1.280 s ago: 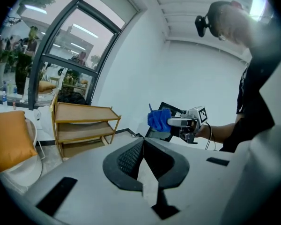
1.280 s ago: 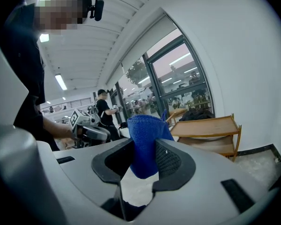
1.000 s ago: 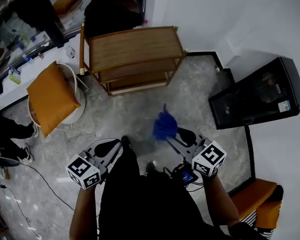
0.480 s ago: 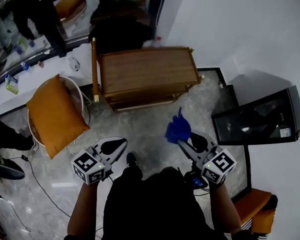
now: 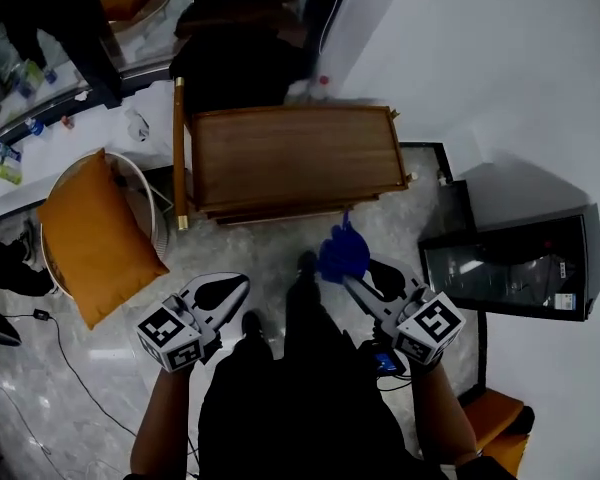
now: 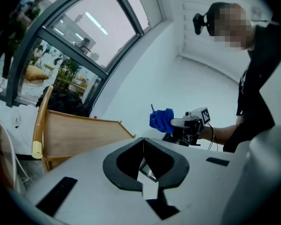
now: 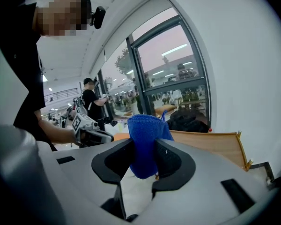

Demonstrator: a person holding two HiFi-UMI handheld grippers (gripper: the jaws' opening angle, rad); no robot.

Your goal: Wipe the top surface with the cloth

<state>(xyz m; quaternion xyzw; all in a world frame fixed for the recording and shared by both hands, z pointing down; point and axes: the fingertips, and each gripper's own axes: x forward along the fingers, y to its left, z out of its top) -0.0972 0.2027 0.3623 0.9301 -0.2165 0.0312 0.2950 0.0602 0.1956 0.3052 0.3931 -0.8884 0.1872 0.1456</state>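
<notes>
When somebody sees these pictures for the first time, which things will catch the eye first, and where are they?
The bright blue cloth stands out most, clamped in the right gripper close to the near edge of the wooden shelf unit in the middle of the head view. Next comes the orange cushion at the left.

— Over on the left?
— Square orange fabric cushion (image 5: pixel 98 236) propped on a round white chair (image 5: pixel 140 180), above grey marbled floor tiles (image 5: pixel 250 258).
— And on the right?
— Black glass-fronted cabinet (image 5: pixel 515 268) against the plain white wall (image 5: pixel 500 58); orange padded seat (image 5: pixel 492 416) near the bottom corner.
— Anything loose?
— Thin black cable (image 5: pixel 68 356) trailing across the floor, lower left.
</notes>
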